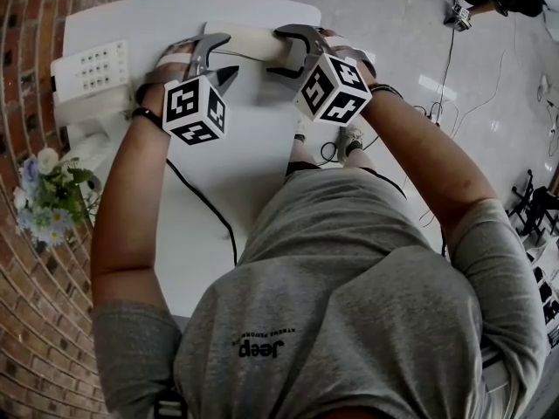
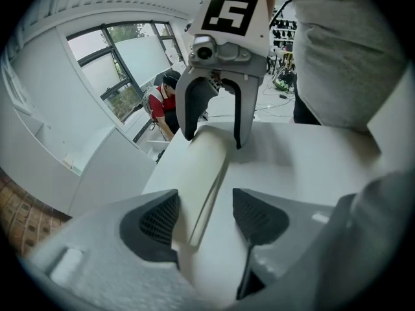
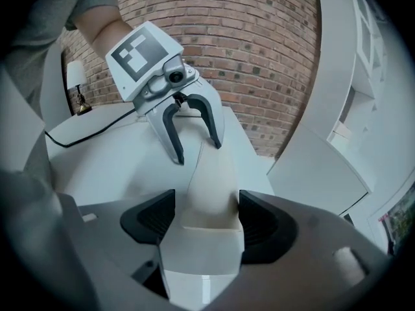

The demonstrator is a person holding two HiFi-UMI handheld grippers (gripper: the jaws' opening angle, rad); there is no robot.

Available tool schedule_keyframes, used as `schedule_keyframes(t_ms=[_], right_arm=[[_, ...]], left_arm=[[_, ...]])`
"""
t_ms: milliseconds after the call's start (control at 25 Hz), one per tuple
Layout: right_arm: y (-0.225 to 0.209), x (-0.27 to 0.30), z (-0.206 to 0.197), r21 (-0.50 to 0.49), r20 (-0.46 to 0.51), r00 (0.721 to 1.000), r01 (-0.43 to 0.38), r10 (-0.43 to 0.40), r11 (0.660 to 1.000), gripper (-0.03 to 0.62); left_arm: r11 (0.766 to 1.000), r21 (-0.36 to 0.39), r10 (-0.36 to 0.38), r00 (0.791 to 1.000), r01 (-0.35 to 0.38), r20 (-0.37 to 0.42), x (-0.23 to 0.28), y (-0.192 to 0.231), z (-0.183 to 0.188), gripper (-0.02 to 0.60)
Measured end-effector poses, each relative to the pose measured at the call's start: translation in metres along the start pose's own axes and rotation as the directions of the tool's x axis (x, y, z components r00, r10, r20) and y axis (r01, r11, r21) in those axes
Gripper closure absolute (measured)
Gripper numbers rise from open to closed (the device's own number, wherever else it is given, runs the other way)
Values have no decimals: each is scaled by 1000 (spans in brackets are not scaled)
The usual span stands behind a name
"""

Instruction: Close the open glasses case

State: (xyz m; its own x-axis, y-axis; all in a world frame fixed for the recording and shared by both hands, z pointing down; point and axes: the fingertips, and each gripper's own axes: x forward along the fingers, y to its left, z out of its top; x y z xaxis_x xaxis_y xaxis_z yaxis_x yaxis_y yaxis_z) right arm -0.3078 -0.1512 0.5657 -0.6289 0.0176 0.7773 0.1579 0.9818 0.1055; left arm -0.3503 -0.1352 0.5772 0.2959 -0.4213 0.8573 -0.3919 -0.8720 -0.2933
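A cream glasses case (image 1: pixel 253 44) lies lengthwise on the white table (image 1: pixel 253 147), its lid down with only a seam line showing along its side (image 2: pixel 206 193). My left gripper (image 1: pixel 212 59) straddles the case's left end. In the left gripper view, the case fills the gap between the dark pads (image 2: pixel 155 222). My right gripper (image 1: pixel 293 55) straddles the right end. In the right gripper view, the case (image 3: pixel 209 193) sits snug between both pads (image 3: pixel 259 225). Each gripper shows at the far end of the case in the other's view: the right gripper (image 2: pixel 211 138) and the left gripper (image 3: pixel 198 151).
A white box with buttons (image 1: pixel 92 72) sits at the table's left edge, with a bunch of flowers (image 1: pixel 48 190) beside the brick wall. A black cable (image 1: pixel 205 208) runs across the table. A lamp (image 3: pixel 76 86) stands at the far corner.
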Motion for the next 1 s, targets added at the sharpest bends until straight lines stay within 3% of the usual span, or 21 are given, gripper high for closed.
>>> schedule_keyframes(t_ms=[200,320,520,680,760,1000], right_arm=[[-6,-15,9,75,65,998,5,-10,997,317],[-12,-31,15,94,112,993,28,-39,995,373],[-21,-59,20,162,176,981,53,-82,985,484],[-27,-82,24,198,215,970,72,-115,978,546],[-30,-95,25,218,232,964,80,-131,973,585],[-37,-131,18,254,254,951,109,-175,961,585]], left_arm=[[997,-76,-31,998,34,47,-9,5,3,347],[994,-104,-10,996,20,88,-22,10,13,384],[984,-178,44,980,-9,194,-42,18,49,488],[968,-248,103,954,-31,282,-58,29,80,581],[959,-281,119,941,-26,318,-64,33,94,584],[945,-328,138,918,-10,372,-73,33,131,584]])
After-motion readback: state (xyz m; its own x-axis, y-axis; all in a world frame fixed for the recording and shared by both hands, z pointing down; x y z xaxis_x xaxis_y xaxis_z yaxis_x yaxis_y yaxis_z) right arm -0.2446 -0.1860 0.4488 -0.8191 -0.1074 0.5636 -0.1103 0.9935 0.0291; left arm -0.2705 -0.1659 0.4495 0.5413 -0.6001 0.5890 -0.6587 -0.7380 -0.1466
